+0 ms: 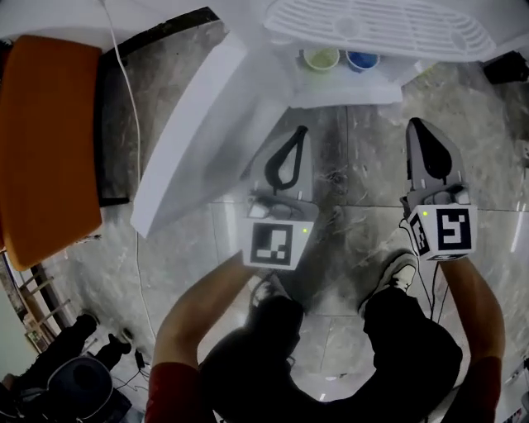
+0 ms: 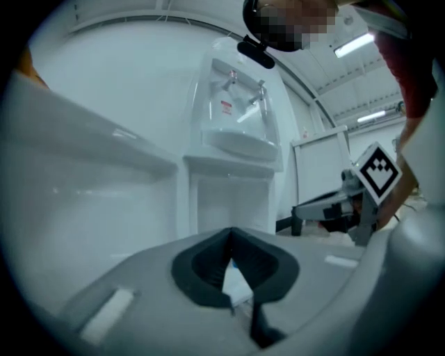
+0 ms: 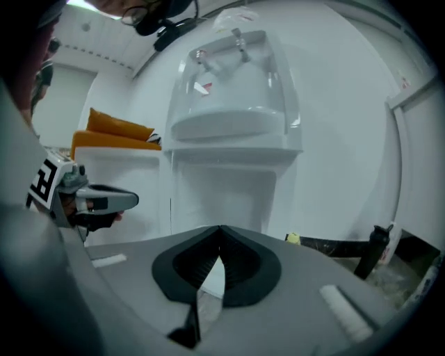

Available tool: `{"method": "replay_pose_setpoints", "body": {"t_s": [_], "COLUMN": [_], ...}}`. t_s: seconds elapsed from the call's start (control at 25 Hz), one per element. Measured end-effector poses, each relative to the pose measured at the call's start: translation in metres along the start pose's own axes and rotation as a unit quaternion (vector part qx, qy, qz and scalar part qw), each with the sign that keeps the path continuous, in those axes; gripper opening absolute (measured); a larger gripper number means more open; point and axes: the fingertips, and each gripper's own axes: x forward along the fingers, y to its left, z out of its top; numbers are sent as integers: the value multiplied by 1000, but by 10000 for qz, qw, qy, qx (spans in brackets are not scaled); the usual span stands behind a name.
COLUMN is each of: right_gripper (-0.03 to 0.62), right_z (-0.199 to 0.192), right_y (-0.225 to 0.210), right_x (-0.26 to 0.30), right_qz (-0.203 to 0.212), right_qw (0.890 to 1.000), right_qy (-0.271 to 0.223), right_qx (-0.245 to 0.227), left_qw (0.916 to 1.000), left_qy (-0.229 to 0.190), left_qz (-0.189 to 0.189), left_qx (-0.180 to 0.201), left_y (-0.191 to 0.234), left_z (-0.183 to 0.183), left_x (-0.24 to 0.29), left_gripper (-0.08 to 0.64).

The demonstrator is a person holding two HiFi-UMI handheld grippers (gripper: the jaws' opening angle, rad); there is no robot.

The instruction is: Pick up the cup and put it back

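Head view: green cup [image 1: 321,58] and blue cup [image 1: 362,59] sit upright side by side on the white stand [image 1: 347,91], far ahead and between the two grippers. Left gripper [image 1: 299,130] looks nearer the green one, right gripper [image 1: 416,124] the blue.

Left gripper view: jaws pinched together, nothing in them.

Right gripper view: same deal, tips touching, empty.

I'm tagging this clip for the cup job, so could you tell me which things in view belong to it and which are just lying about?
Job: green cup, blue cup (which is meant, I cannot tell), white shelf under them, left gripper, right gripper, both shut, empty.
Lying about: orange pad, white cable, white rack.
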Motion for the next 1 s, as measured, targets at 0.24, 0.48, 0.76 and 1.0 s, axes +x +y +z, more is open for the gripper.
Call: {"method": "replay_pose_setpoints", "body": {"t_s": [0.24,0.48,0.76,1.0], "right_gripper": [-2,-2,-2,-2], "right_z": [-55,-88,-107,-122], "right_y": [30,36,16,21], "right_x": [37,55,68,72], "right_qz": [329,475,84,212], "right_qw": [9991,9986,9981,9964], "right_qy": [138,221,195,296], "right_qx": [-217,4,576,763], "left_qw": [9966,9989,9998,9999], "left_qy": [-66,-229,-107,-40], "left_qz": [-432,-247,174,34], "left_qx": [694,334,-3,156], "left_y": [-8,5,18,8], "left_z": [-60,-89,-112,-120], "left_x": [19,27,25,34], "left_gripper": [0,0,0,0]}}
